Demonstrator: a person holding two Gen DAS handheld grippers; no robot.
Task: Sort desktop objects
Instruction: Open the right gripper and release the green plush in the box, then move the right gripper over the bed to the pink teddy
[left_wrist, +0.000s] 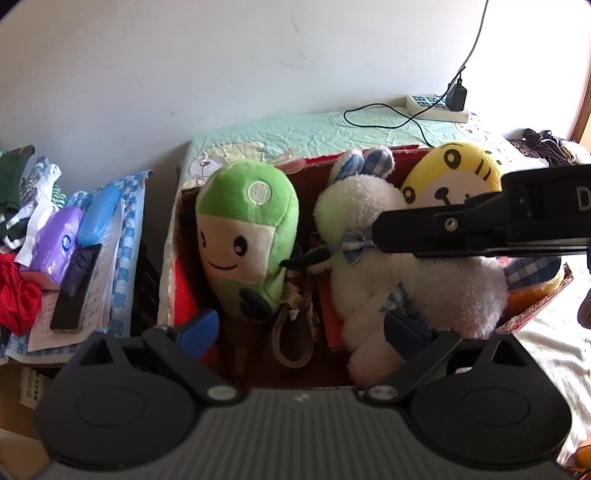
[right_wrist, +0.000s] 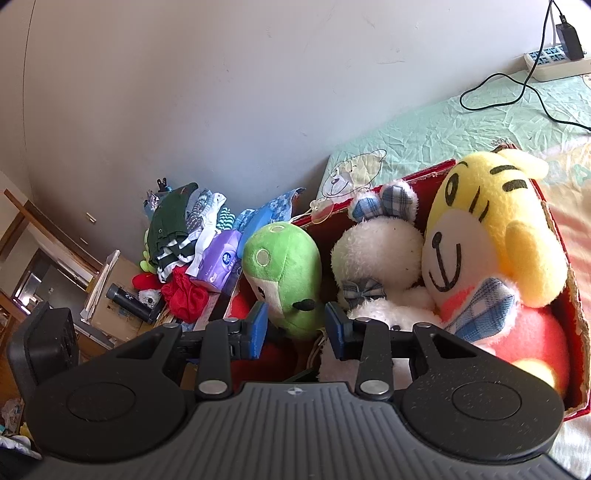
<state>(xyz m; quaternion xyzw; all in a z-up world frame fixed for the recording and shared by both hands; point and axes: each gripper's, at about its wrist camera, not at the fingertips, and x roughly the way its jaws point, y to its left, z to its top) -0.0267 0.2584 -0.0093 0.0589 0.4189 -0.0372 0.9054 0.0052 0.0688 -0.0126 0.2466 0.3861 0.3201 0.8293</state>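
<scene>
Green plush (left_wrist: 247, 236) lay leftmost in the red box (left_wrist: 535, 306), beside the white rabbit (left_wrist: 406, 273) and yellow tiger (left_wrist: 454, 177); we held both the left gripper (left_wrist: 306, 332) and the right gripper (right_wrist: 295, 325) spread and empty, judging slow, centred closing best.

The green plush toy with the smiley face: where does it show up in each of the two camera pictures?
Left wrist view: the green plush toy stands left of centre in the red box, face toward the camera.
Right wrist view: the toy sits near the centre, just beyond the right gripper, its face turned downward.
Shared landmark: the white plush rabbit lies directly to its right in both.
</scene>
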